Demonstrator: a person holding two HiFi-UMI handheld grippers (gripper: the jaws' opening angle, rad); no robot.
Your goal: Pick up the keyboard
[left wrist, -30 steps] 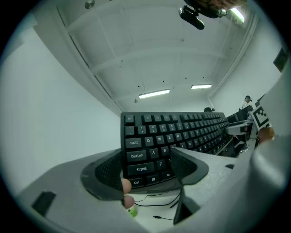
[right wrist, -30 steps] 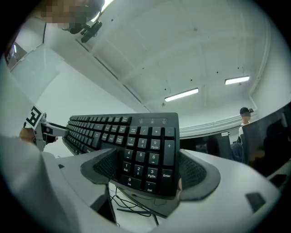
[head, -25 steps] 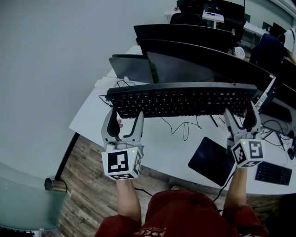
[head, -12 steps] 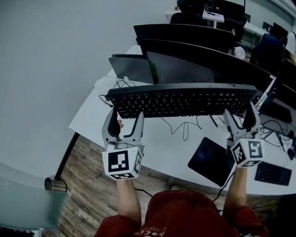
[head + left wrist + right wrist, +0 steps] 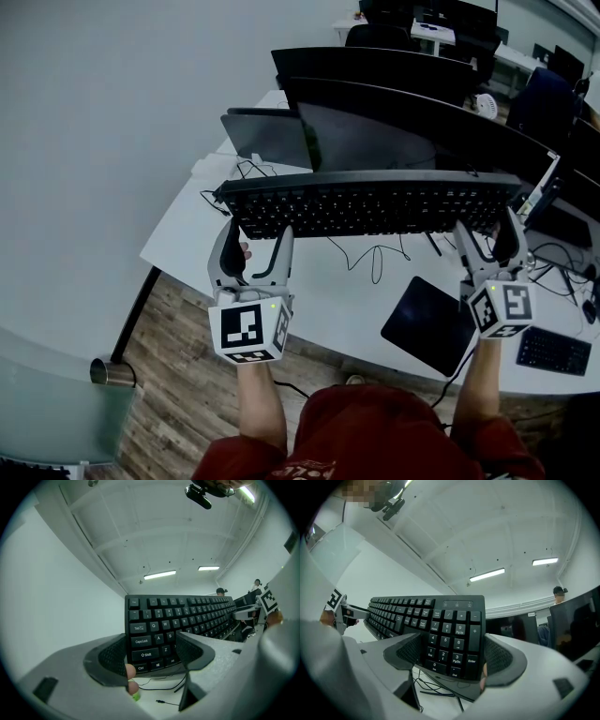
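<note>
- black rectangular plastic keyboard (image 5: 370, 204): matte black case and keys, white legends.
- left gripper (image 5: 253, 231): pale grey shell; black, finely textured pads inside the jaws.
- left marker cube (image 5: 246, 328): white faces with black square patterns; one small green light.
- right gripper (image 5: 488, 225): pale grey shell, black pads.
- right marker cube (image 5: 503, 309): white, with black square patterns.
- flat white tabletop (image 5: 309, 305): plain white.
- thin looping black cable (image 5: 375, 265): black.
- square black mouse mat (image 5: 429, 323): plain, dark.
- row of black flat monitors (image 5: 394, 127): black frames, dark screens.
- small second black keyboard (image 5: 553, 350): black, pale legends.
- wood-plank floor (image 5: 178, 375): grey-brown, streaked grain.
- person's red garment (image 5: 366, 436): dark red.
- plain wall (image 5: 94, 112): pale grey.
</note>
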